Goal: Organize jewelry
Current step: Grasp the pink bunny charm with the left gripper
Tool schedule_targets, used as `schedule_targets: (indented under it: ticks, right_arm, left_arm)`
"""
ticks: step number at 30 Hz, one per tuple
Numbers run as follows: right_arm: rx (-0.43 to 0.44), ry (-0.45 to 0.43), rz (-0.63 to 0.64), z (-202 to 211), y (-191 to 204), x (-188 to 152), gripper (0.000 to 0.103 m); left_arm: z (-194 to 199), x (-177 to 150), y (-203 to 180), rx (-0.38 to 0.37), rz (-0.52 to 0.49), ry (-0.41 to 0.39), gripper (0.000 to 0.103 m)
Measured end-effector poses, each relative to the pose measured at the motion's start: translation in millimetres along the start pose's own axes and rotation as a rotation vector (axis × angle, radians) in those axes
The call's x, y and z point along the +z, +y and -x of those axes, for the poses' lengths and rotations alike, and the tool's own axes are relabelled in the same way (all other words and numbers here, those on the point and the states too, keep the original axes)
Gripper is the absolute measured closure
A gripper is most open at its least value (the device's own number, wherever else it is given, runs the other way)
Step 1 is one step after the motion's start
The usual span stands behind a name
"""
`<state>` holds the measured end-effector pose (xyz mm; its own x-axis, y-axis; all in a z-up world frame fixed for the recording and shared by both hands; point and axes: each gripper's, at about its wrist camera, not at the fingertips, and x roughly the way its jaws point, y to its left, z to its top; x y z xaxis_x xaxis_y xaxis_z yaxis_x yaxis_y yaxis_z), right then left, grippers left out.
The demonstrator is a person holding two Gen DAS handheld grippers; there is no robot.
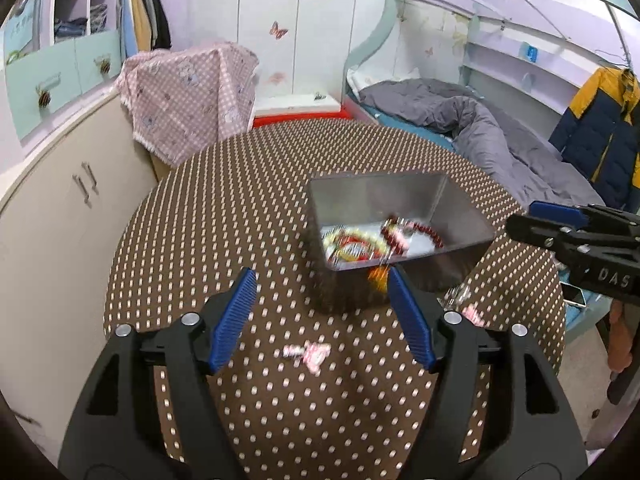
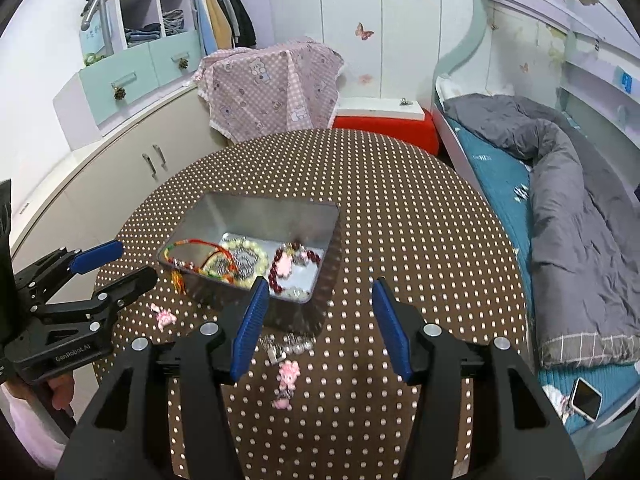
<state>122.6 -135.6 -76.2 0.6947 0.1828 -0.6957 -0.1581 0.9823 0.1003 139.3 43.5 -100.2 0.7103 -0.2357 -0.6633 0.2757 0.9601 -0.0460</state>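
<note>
Your left gripper (image 1: pixel 322 312) and right gripper (image 2: pixel 318 322) hold their fingers apart, empty, near the rectangular metal tin (image 2: pixel 264 216) of beaded bracelets (image 2: pixel 294 266) on the brown dotted desk (image 2: pixel 400 240); 2 pink charms (image 2: pixel 286 384) lie loose.

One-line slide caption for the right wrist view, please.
Open right gripper hovers over pink charm jewelry on the dotted table, beside a metal tin of bracelets.

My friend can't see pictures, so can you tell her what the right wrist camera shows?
An open right gripper hovers over a pink charm lying on a brown dotted table. Just behind is a metal tin holding bead bracelets, with the left gripper at its left.
</note>
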Motion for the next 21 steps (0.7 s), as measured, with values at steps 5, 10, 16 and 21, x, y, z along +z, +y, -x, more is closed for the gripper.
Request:
schedule_targets:
  ticks: [5, 10, 16, 21]
  right_arm:
    - [-0.015, 0.070, -0.004, -14.2, 0.2, -17.9, 0.049]
    - [-0.007, 0.130, -0.017, -24.7, 4.2, -38.7, 0.049]
    - [0.002, 0.160, 0.005, -25.2, 17.2, -55.3, 0.049]
    - [0.011, 0.170, 0.072, -25.8, 34.8, -64.1, 0.049]
  left_arm:
    - [-11.3, -20.4, 7.7, 0.000, 0.026, 0.058, 0.036]
    - [-22.9, -39.0, 9.9, 0.004, 0.036, 0.104, 0.036]
    - [-28.3, -47.3, 6.1, 0.000, 0.020, 0.094, 0.051]
    - [-33.0, -49.6, 4.9, 0.030, 0.001, 0.085, 0.068]
